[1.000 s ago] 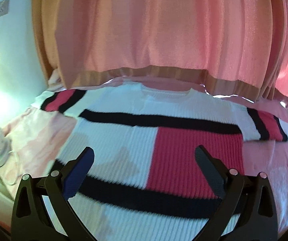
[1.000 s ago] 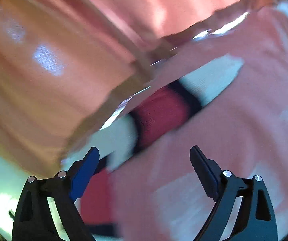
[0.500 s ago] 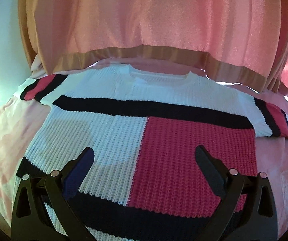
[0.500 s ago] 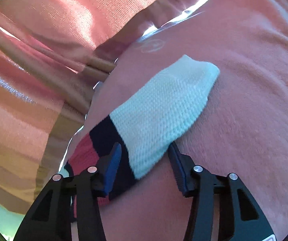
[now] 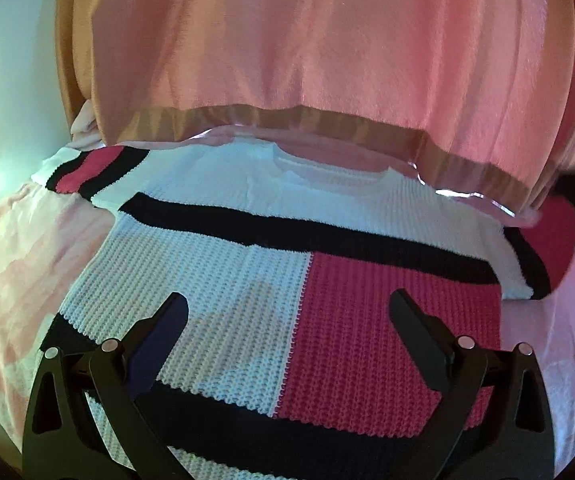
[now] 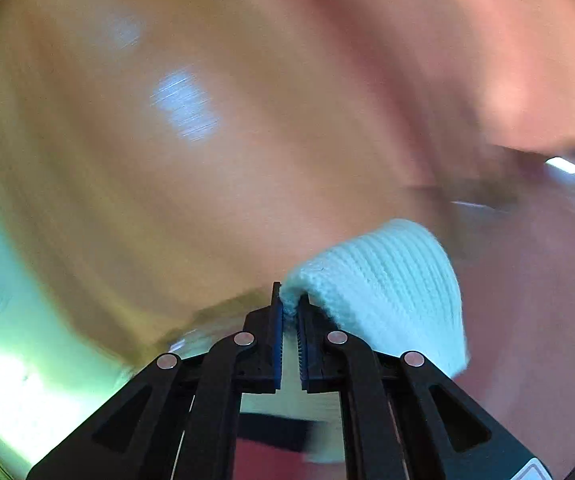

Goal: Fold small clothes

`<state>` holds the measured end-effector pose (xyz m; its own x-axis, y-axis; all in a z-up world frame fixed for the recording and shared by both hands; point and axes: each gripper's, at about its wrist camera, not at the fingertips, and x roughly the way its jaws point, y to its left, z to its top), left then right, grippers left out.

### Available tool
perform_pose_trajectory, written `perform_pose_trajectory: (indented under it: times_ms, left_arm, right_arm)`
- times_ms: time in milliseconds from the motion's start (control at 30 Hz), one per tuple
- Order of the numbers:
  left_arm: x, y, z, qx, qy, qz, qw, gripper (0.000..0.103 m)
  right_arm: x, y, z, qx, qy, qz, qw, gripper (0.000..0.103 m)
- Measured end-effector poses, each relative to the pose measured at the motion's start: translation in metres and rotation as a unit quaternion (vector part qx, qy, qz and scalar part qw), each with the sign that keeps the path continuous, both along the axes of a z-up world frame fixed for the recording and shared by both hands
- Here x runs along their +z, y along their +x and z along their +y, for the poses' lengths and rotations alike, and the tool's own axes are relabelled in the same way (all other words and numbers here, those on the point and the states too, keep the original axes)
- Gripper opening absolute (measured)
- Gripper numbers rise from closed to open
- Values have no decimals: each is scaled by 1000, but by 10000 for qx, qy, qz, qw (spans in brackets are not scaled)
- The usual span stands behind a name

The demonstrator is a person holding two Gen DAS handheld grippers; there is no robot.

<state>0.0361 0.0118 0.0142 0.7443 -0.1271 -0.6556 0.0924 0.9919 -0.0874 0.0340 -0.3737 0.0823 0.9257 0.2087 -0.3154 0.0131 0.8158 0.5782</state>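
Sleeve cuff pinched, first fold about to begin.

Left wrist view: your left gripper [image 5: 287, 322] hovers at the bottom of the frame, its fingers wide apart and holding nothing, above the knit sweater [image 5: 247, 280] lying flat on the pink bedspread [image 5: 27, 248] across the centre, neckline toward the pink curtain [image 5: 327, 60] up top. Right wrist view: your right gripper [image 6: 290, 312] has just been closing and is now clamped on the white sleeve cuff [image 6: 387, 280] at lower centre, the knit bunched between the pads against a blurred background. The chunky knit looks soft, limp and fairly light, not slippery; it will likely drape and stretch, so take it by cuffs, hem corners or shoulder seams.
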Motion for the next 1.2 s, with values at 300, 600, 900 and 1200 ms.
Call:
perform_pose_trajectory:
  times_ms: [300,600,900,1200]
  left_arm:
    - [2,21,37,166,-522,260,9982,98]
    - [-9,85,50,304,-1218,1012,9869,98]
    - [-60,164,32,92,-1334,1471,9800,68]
    - [-52,173,22,-351,-1276,1072,9854,5]
  right_arm:
    - [5,90,218,1796,-1117,347,9768,18]
    - [-48,-8,125,213,-2439,1433,9589,58]
    - [-125,25,134,463,-2905,2344,9266,57]
    - [-122,26,113,157,-2096,2137,9540,12]
